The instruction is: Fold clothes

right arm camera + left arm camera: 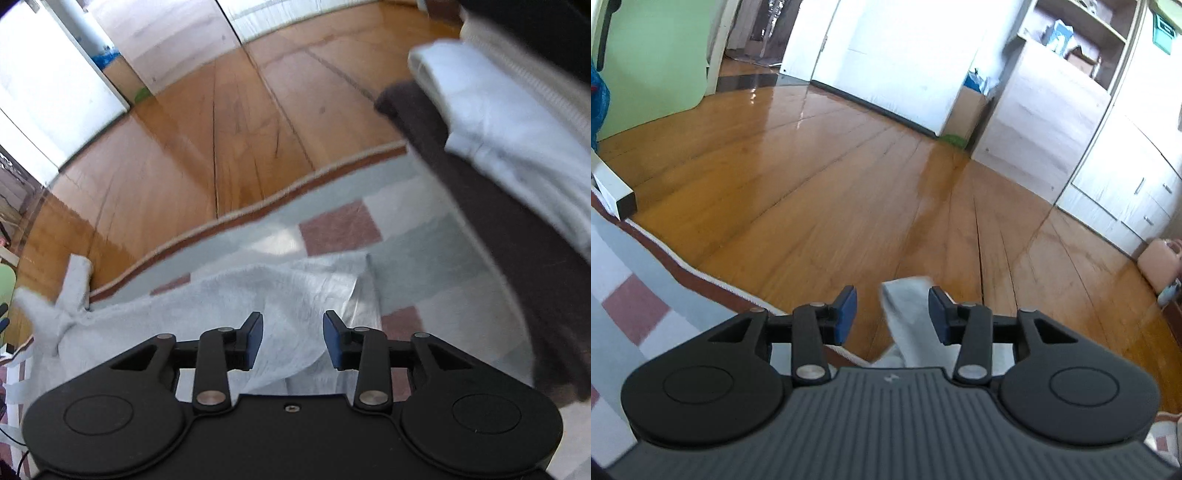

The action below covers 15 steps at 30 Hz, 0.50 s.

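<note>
A light grey garment (295,295) lies spread on a checked rug (406,240), one narrow end reaching onto the wooden floor at the left. My right gripper (293,341) is open just above the garment, with cloth showing between its blue pads. In the left wrist view a strip of the grey garment (908,314) rises between the jaws of my left gripper (893,314), which is open and does not pinch it. Folded white and dark clothes (498,129) sit at the upper right of the right wrist view.
The rug's edge (701,273) meets a glossy wooden floor (849,184). White cabinets (1108,147), a white panel (886,55) and a green board (653,55) stand around the room. A pink bag (1160,258) sits at the right.
</note>
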Tool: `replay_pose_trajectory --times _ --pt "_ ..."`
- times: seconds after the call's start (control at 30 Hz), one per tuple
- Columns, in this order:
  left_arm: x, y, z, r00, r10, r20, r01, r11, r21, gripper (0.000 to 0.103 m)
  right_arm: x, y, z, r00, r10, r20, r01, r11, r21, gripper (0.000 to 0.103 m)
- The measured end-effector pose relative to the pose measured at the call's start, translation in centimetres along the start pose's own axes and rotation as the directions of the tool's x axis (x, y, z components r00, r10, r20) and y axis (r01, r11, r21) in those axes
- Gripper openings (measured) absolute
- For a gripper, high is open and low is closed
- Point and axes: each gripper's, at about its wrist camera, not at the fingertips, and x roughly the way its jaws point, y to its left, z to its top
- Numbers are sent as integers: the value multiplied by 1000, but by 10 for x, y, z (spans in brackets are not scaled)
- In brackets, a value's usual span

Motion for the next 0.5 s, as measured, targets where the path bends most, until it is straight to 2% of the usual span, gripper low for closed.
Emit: replay_pose_trajectory --times 0.1,0.17,0.2,0.23,0.3,0.33,0.4,0.5 --pt "-9 -11 -14 994 -88 -64 85 995 -45 42 13 -4 -3 999 -36 -28 37 999 39 43" --pt "-13 -25 -26 985 -131 -110 128 991 -36 42 25 -7 -3 998 -37 -54 39 998 46 44" --pt "-13 -34 -30 979 -150 -135 149 989 -20 42 33 -5 -2 996 -48 -75 49 999 17 42" --pt "-12 -43 -34 974 -164 -157 166 986 -1 42 41 2 1 992 -92 -85 86 994 -65 39" --pt "-9 -60 -44 966 -172 -194 185 981 50 42 42 20 7 983 -181 -33 171 964 -202 40" --pt "-9 -67 -50 963 -168 -212 187 980 73 42 42 25 9 978 -206 -25 196 955 -224 40" --pt "-10 -79 -61 951 -173 -256 205 973 105 42 35 23 10 985 -172 -17 166 969 -182 41" --pt "-12 -96 -76 924 -182 -335 238 962 136 42 23 7 4 993 -113 -15 112 991 -77 42"
